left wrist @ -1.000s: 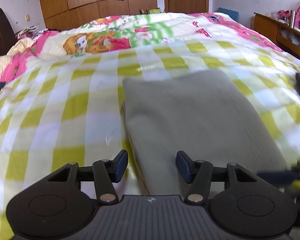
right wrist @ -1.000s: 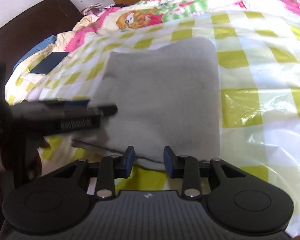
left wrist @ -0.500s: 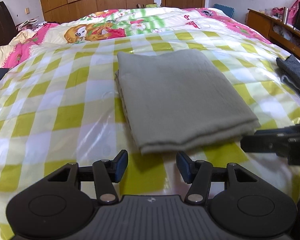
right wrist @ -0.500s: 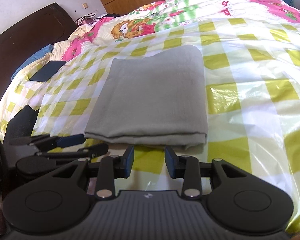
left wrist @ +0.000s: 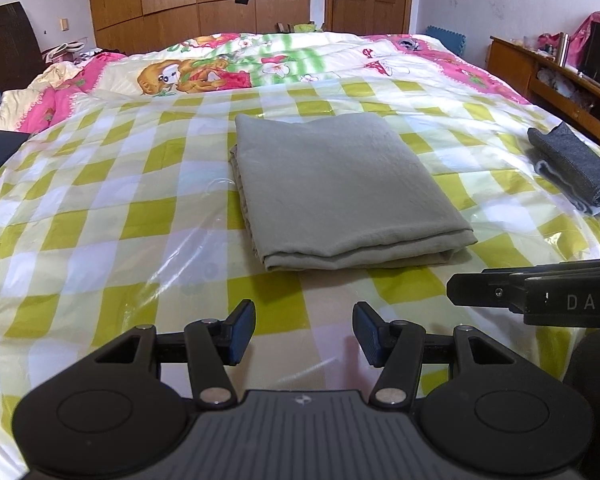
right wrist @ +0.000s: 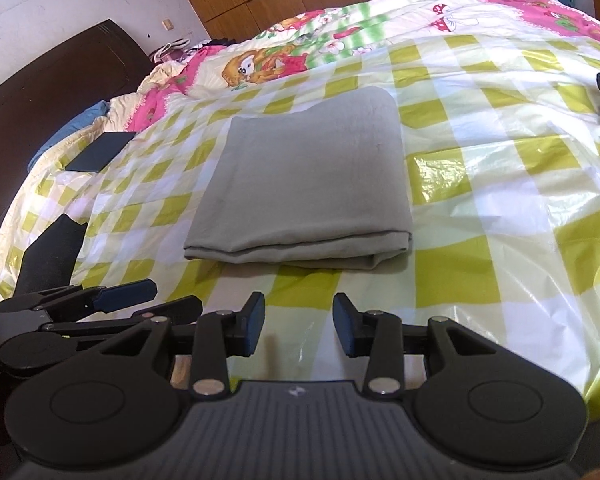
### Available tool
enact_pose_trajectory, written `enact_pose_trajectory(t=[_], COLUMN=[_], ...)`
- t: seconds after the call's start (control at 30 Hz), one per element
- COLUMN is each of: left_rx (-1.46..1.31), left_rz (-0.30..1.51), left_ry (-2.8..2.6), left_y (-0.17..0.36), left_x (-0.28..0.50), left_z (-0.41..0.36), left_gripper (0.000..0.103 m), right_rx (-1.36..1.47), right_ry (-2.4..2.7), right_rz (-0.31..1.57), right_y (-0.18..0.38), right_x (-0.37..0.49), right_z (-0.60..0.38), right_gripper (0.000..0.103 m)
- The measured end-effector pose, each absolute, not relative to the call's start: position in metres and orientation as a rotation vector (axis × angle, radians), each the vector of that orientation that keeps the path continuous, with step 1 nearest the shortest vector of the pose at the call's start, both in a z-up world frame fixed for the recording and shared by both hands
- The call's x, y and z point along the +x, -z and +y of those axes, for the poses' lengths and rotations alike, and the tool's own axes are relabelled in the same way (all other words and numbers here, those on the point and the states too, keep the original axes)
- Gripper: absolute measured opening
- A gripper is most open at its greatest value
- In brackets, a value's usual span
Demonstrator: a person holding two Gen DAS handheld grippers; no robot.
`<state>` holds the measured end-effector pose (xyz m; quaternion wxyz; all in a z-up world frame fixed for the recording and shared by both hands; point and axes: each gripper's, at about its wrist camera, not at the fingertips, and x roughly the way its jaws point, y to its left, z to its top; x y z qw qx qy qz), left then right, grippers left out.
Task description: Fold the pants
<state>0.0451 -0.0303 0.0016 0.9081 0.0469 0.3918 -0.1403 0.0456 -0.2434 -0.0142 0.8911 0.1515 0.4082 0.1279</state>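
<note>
The left gripper [left wrist: 303, 330] has its jaws apart and holds nothing; its blue pads [left wrist: 242, 330] hang above the checked plastic sheet [left wrist: 100, 216] near the bed's front edge. The right gripper [right wrist: 299, 330] is also parted and empty. In the left wrist view the right gripper's body comes in from the right side and carries the white letters "DAS" [left wrist: 588, 302]; the rest of the word is cut off. The grey-green pants [left wrist: 336, 192] lie folded in a flat rectangle in the middle of the sheet, just ahead of both grippers and apart from them, with the folded edge towards the grippers. A dark grey folded garment [left wrist: 572, 168] lies near the sheet's right edge.
</note>
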Motion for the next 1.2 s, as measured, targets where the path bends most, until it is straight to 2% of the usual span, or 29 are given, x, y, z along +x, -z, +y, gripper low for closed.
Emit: enact_pose_trajectory(t=[0.6, 0.93, 1.2], left_rx=[0.071, 0.052, 0.047], left_rz=[0.819, 0.81, 0.798], left_ry=[0.265, 0.254, 0.245], left_y=[0.01, 0.013, 0.012], left_x=[0.022, 0.02, 0.018], left_z=[-0.033, -0.03, -0.028], left_gripper=[0.07, 0.084, 0.088], right_rx=[0.301, 0.266, 0.239], right_ry=[-0.257, -0.247, -0.245], right_rz=[0.872, 0.869, 0.869], right_y=[0.025, 0.025, 0.024], right_x=[0.024, 0.021, 0.019], right_z=[-0.238, -0.233, -0.229], right_gripper=[0.04, 0.044, 0.047])
